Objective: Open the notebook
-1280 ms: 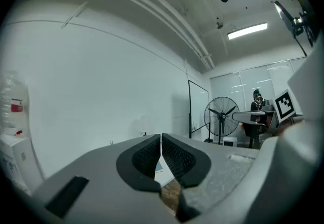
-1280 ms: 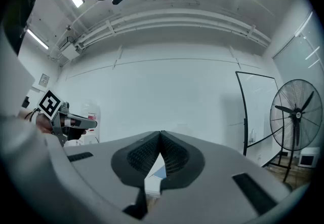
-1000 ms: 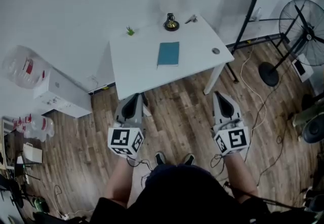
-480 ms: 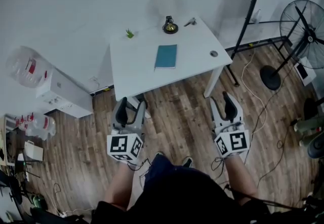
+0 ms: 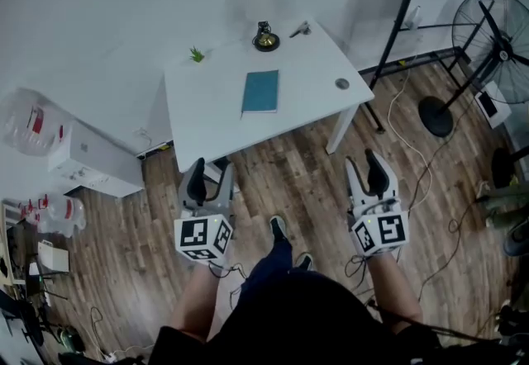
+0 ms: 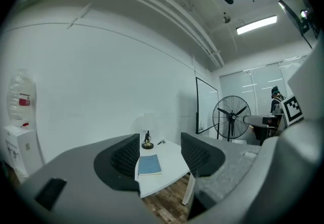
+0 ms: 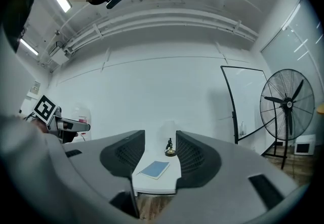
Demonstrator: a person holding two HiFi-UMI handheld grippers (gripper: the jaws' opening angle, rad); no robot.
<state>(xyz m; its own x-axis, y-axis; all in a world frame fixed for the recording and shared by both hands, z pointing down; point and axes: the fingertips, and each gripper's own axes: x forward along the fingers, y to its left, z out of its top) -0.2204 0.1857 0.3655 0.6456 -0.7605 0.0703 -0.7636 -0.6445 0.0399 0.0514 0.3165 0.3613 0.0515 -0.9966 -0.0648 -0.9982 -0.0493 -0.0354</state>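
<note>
as it lies on the table [image 5: 211,111], the notebook [image 5: 260,92] is closed.

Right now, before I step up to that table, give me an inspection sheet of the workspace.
Surface: white rectangular table, mostly bare, standing on a wood-plank floor.
Job's things: teal closed notebook, flat at mid-table, untouched.
Clutter: small brass-based ornament, tiny green plant, small dark disc, all clear of the notebook.
Grippers: left gripper and right gripper open, jaws have just been opening, nothing between them; both short of the table.
Cables: loose cord on the floor right of the table.
Surroundings: black standing fan at right; clear water jug and white cabinet at left.
</note>
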